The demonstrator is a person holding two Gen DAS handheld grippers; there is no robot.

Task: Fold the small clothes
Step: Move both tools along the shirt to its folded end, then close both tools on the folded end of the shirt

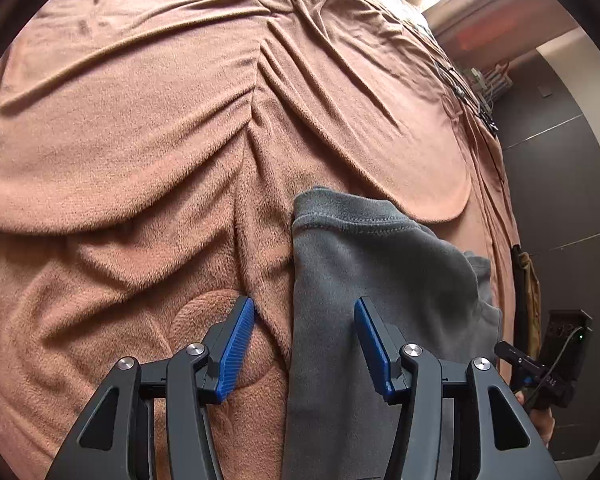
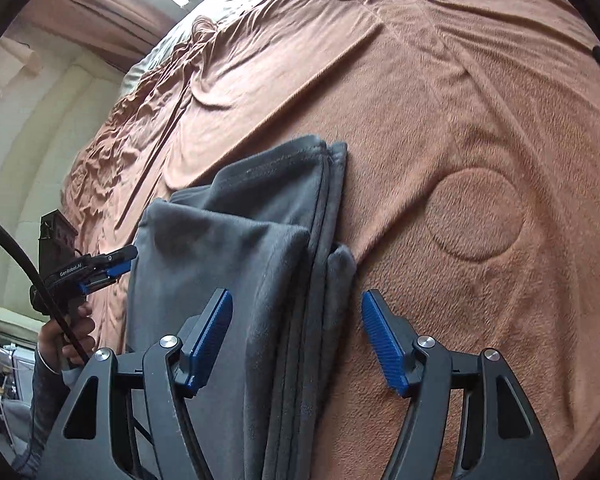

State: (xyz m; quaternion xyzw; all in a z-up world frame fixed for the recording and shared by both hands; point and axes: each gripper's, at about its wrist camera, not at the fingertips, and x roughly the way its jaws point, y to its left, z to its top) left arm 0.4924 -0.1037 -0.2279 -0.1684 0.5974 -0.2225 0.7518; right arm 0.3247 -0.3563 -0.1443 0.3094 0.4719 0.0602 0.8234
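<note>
Blue fingers point(image 2: 216, 336) spread, astride folded grey garment point(image 2: 240, 248) on brown blanket point(image 2: 460, 120).

Upper left of the left wrist view, the blanket point(image 1: 140, 120) lies bare and passable; the grey garment point(image 1: 360, 280) fills the lower right.

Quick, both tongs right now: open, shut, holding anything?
Left tongs: open, holding nothing, over the grey garment.
Right tongs: open, holding nothing, astride the garment's folded edge.
</note>
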